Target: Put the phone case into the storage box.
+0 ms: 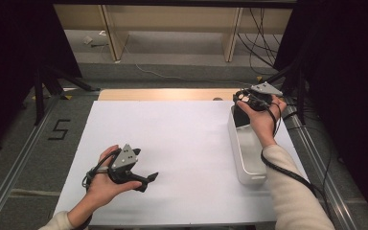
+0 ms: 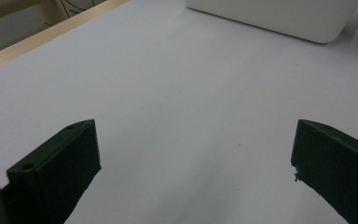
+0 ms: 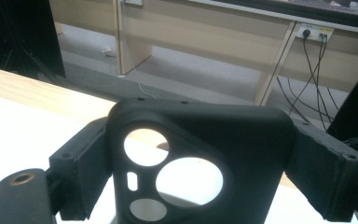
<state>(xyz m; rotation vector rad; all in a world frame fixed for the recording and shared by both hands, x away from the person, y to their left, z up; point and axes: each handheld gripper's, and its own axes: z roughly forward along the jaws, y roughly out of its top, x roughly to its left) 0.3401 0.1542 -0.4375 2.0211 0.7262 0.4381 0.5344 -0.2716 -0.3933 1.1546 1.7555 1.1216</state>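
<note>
A: Between the jaws of the right gripper [image 3: 205,172], clamped: black phone case [image 3: 200,158], held above the far end of the white bin [image 1: 247,158]. Carrying step, by judgement.

B: Next, lowering into the bin, then release. Left gripper [image 1: 146,179] spread wide, idle over the white sheet [image 1: 172,143]. Nothing blocking the bin.
</note>
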